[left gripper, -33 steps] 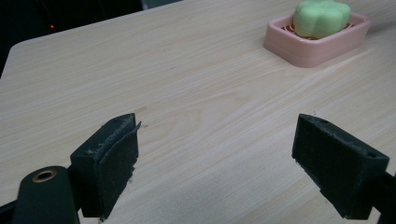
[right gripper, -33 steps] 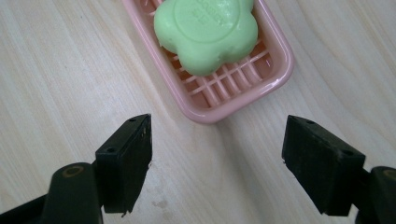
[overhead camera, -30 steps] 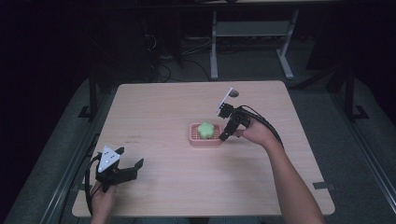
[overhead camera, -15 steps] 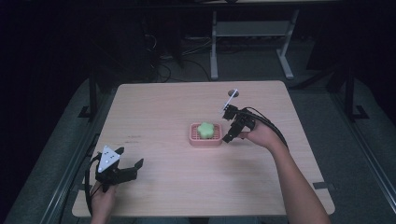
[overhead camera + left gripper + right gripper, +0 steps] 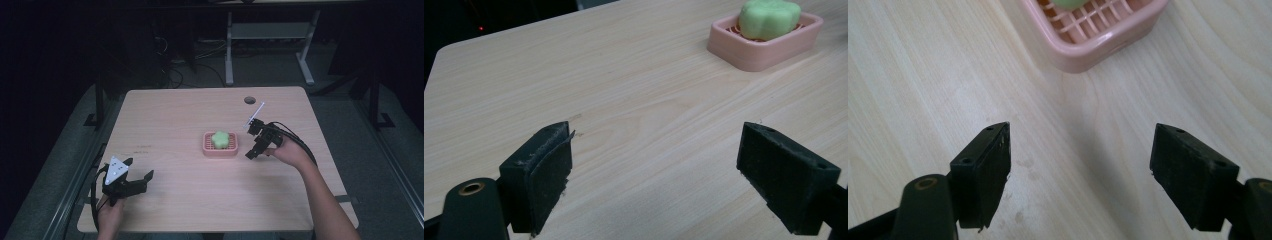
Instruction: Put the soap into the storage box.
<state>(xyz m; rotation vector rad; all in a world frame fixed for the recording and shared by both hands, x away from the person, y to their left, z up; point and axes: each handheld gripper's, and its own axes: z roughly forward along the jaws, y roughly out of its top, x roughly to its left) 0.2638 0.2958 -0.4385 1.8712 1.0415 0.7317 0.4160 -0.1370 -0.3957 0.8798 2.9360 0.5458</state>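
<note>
Green soap (image 5: pixel 220 138) sitting in pink dish (image 5: pixel 220 150), mid tabletop (image 5: pixel 170 120). Right gripper (image 5: pixel 253 141) just beside dish, fingers wide, empty. Left gripper (image 5: pixel 140 172) well apart near front-left edge, fingers wide, empty; bare wood between.

the room is dim, with the far part nearly black. a light wood-grain table (image 5: pixel 175 120) with rounded corners stands in the middle, lit from above, and has a dark round hole (image 5: pixel 250 100) near its far edge. beyond it a pale metal frame (image 5: pixel 270 35) rests on 2 legs on the grey floor (image 5: pixel 350 115), beside tangled cables (image 5: pixel 195 62). dark posts (image 5: pixel 99 100) rise at the table's sides.
</note>
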